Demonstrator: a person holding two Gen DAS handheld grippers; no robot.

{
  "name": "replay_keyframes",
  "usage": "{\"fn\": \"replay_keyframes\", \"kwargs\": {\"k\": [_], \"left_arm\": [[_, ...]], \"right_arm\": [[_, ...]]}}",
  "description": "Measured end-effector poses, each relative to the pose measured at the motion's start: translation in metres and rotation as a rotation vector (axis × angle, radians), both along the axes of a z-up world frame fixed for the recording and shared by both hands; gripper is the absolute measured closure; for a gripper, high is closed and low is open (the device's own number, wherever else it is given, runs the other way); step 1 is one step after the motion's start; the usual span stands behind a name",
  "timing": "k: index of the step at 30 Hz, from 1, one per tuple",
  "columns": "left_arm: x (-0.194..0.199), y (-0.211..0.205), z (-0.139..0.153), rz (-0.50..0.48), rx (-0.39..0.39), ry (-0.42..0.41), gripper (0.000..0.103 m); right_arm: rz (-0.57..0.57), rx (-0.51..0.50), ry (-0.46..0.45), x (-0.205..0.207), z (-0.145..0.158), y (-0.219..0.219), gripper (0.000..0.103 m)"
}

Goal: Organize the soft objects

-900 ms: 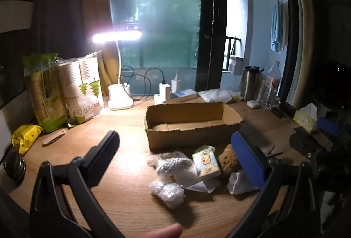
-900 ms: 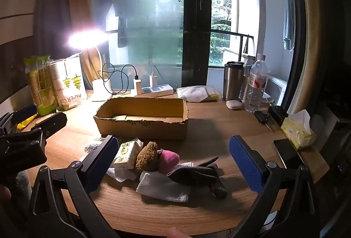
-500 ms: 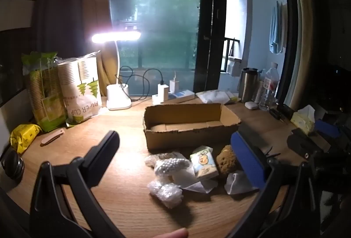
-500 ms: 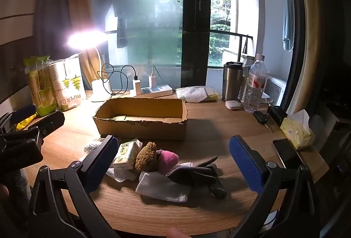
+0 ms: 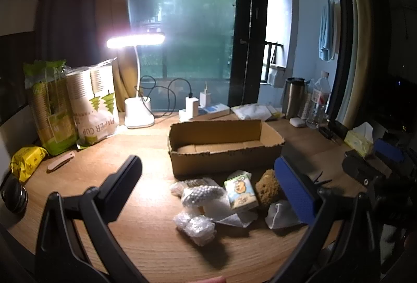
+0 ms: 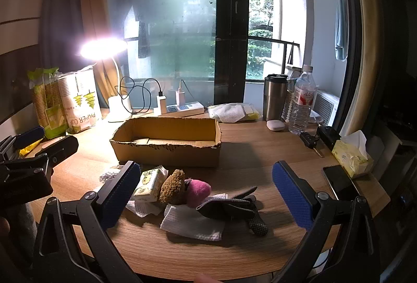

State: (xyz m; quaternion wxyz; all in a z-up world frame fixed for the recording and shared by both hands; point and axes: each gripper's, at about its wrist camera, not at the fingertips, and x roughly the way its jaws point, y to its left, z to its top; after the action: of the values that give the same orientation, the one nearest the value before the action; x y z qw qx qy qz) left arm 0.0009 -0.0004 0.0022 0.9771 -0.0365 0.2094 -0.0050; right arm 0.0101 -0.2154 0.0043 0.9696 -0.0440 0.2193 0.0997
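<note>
Both grippers hover above the near edge of the table [image 6: 260, 152], fingers spread wide and holding nothing. Between and beyond the left gripper [image 5: 208, 186] lie bubble wrap [image 5: 196, 227], a bead bag [image 5: 202, 194] and a tissue pack [image 5: 239, 190]. Ahead of the right gripper [image 6: 206, 191] sit a sponge [image 6: 173, 186], pink ball [image 6: 198, 190], glove [image 6: 234, 207] and napkin [image 6: 192, 227], all just before the cardboard box [image 6: 166, 150].

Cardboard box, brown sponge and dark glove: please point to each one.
cardboard box [image 6: 166, 152], right wrist view, front wall.
brown sponge [image 6: 172, 186], right wrist view, its middle.
dark glove [image 6: 229, 207], right wrist view, palm.
</note>
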Motion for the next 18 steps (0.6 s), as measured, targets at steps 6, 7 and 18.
{"fn": "replay_keyframes", "kwargs": {"k": [6,7,18], "left_arm": [[0.0007,-0.0008,-0.0009,0.005,-0.001,0.000,0.000],[0.0009,-0.0006,-0.0012,0.007,-0.003,0.001,0.000],[-0.0001,-0.0017,-0.0024,0.007,-0.009,-0.001,0.000]], "right_arm": [[0.000,0.001,-0.001,-0.0003,0.0004,-0.0004,0.000],[0.000,0.001,-0.001,-0.0003,0.0005,-0.0003,0.000],[-0.001,0.000,-0.003,-0.0007,0.0012,-0.0010,0.000]]}}
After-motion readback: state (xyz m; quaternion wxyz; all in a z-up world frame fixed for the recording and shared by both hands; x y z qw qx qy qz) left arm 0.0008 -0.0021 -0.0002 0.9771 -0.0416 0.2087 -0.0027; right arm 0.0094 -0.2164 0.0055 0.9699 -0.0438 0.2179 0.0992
